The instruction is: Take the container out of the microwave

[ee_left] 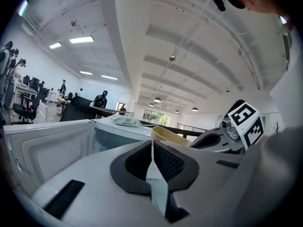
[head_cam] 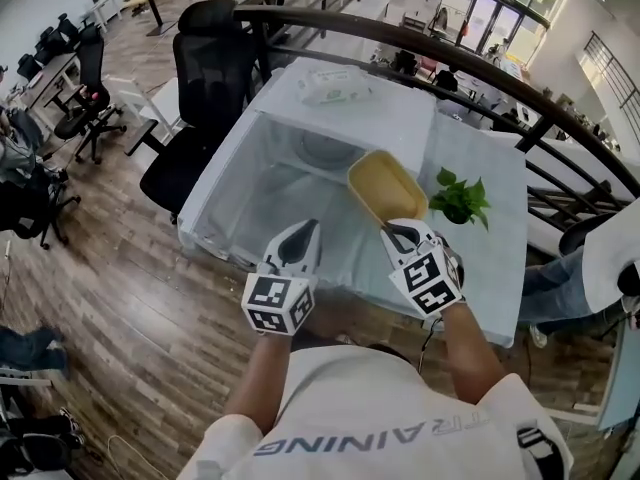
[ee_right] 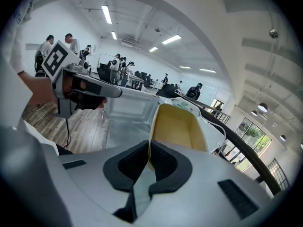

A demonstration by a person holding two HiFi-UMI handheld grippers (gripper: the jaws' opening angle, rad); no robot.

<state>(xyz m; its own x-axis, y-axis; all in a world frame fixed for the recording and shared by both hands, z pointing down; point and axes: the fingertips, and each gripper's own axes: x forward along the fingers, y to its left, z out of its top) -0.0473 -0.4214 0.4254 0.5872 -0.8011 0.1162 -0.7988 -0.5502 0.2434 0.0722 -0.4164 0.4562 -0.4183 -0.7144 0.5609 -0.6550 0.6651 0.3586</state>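
Note:
A pale yellow oblong container hangs tilted in the air in front of the white microwave. My right gripper is shut on the near rim of the container, with one pad inside the wall and one outside. To its left, my left gripper is shut with nothing between its pads, over the microwave's open door. In the left gripper view the container shows just beyond my left gripper. The microwave's cavity looks bare apart from its turntable.
The microwave stands on a white table. A small green plant sits right of the container. A black office chair stands at the table's far left, a curved dark railing runs behind, and a seated person's leg is at the right.

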